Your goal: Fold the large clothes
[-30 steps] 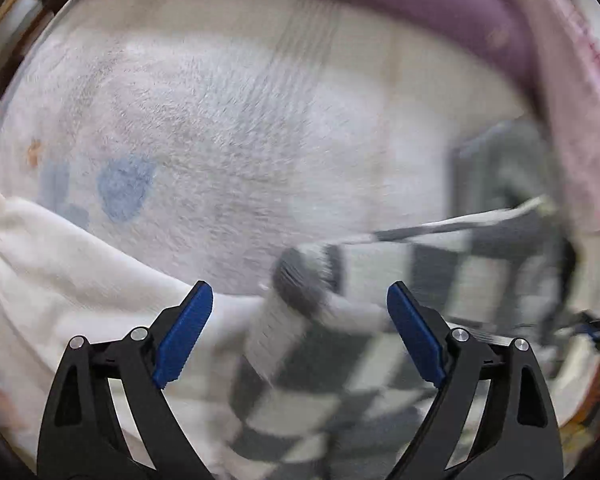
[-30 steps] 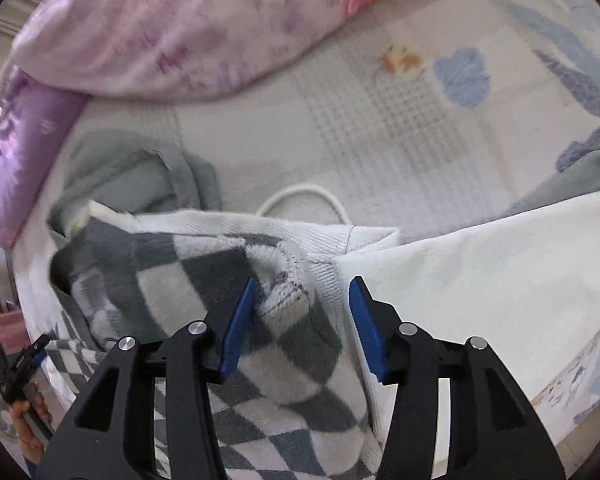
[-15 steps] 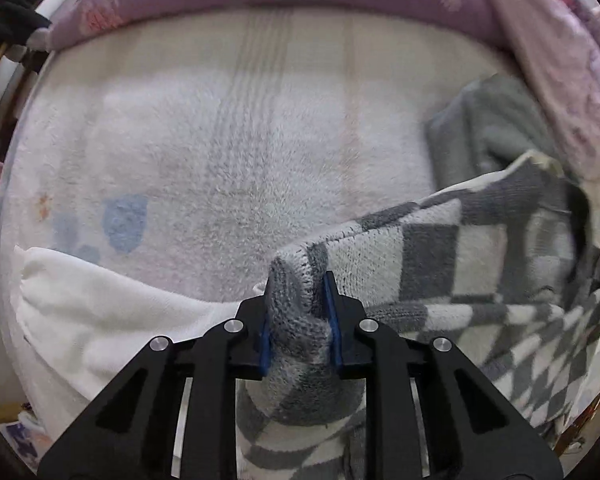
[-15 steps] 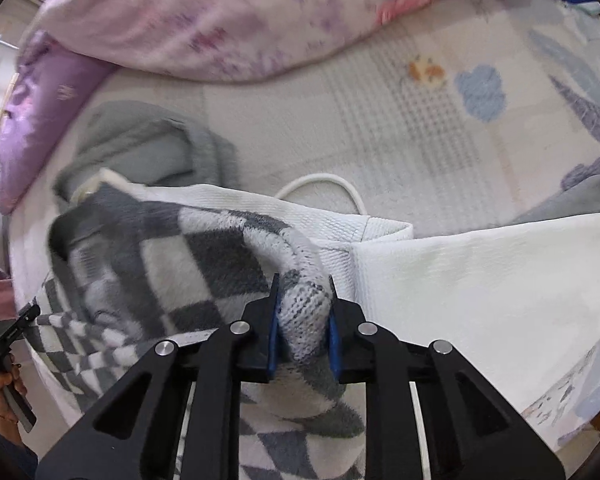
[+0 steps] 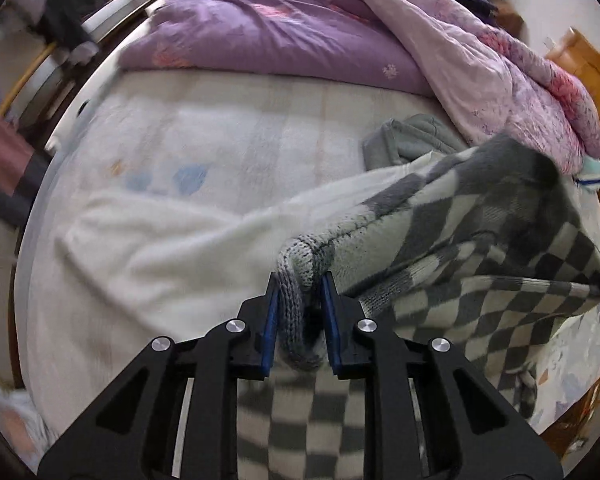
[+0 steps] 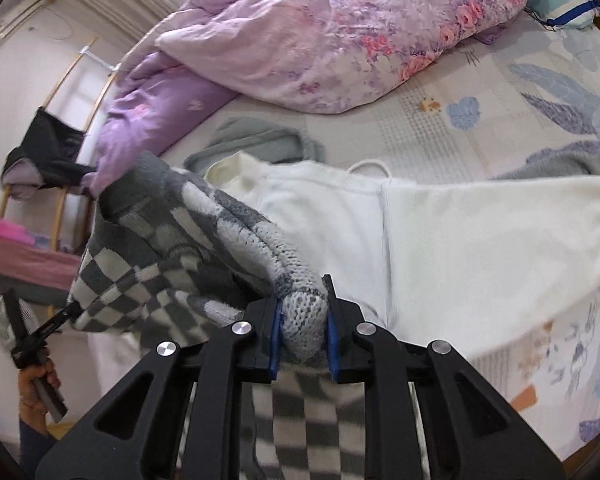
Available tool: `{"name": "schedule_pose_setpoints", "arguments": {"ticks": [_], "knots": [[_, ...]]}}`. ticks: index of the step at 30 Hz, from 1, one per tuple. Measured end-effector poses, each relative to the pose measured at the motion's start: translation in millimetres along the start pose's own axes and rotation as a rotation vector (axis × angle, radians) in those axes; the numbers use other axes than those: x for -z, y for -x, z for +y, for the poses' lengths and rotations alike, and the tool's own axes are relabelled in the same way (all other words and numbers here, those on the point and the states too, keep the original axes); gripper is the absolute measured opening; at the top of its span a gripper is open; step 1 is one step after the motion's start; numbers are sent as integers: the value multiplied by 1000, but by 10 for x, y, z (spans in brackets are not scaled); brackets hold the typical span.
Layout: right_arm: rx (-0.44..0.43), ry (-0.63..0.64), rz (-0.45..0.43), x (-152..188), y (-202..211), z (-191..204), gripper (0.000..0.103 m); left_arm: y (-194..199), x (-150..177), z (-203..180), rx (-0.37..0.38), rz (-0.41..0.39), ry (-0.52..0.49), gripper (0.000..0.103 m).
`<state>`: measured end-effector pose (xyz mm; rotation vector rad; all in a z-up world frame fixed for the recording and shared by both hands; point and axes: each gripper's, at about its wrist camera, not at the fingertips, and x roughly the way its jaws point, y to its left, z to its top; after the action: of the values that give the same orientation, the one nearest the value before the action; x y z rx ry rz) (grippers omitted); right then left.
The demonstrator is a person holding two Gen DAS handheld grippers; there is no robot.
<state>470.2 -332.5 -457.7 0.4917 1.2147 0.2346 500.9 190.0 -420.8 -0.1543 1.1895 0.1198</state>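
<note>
A knitted edge of the checked sweater (image 5: 480,240) is pinched between the blue pads of the left tool (image 5: 300,304), and another edge by the right tool (image 6: 302,320). The sweater hangs lifted above the white garment (image 6: 480,240) on the bed (image 5: 220,128). The thick knit could be pulled out if tugged unevenly.

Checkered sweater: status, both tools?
Left tool shut on checkered sweater. Right tool shut on it too. Sweater lifted over white garment; grey garment behind.
</note>
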Motion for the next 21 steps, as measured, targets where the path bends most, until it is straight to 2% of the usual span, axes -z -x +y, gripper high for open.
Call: {"name": "schedule_pose_setpoints", "arguments": {"ticks": [2,3,4,6,9,10,15,17,21], "knots": [[-29,-6,6,177,217,-35,16,137,331,72,-32,7,44,17],[-44,-9,10,288,313,-55,16,196,475,113,-58,9,64,6],[-47,-11,14,391,390,-64,16,259,657,184,-100,19,85,6],[-50,7,29,606,517,-52,16,321,960,318,-46,43,152,6],[-39,15,60,980,630,-56,16,343,1458,331,-47,85,142,6],[-31,13,72,1134,653,-69,16,322,1609,352,-35,101,166,6],[23,-20,103,1874,674,-173,16,192,2118,517,23,135,266,6],[66,-8,112,2198,664,-202,16,169,2319,626,51,149,303,6],[159,-2,133,2767,512,-390,16,121,2759,907,41,197,331,6]]}}
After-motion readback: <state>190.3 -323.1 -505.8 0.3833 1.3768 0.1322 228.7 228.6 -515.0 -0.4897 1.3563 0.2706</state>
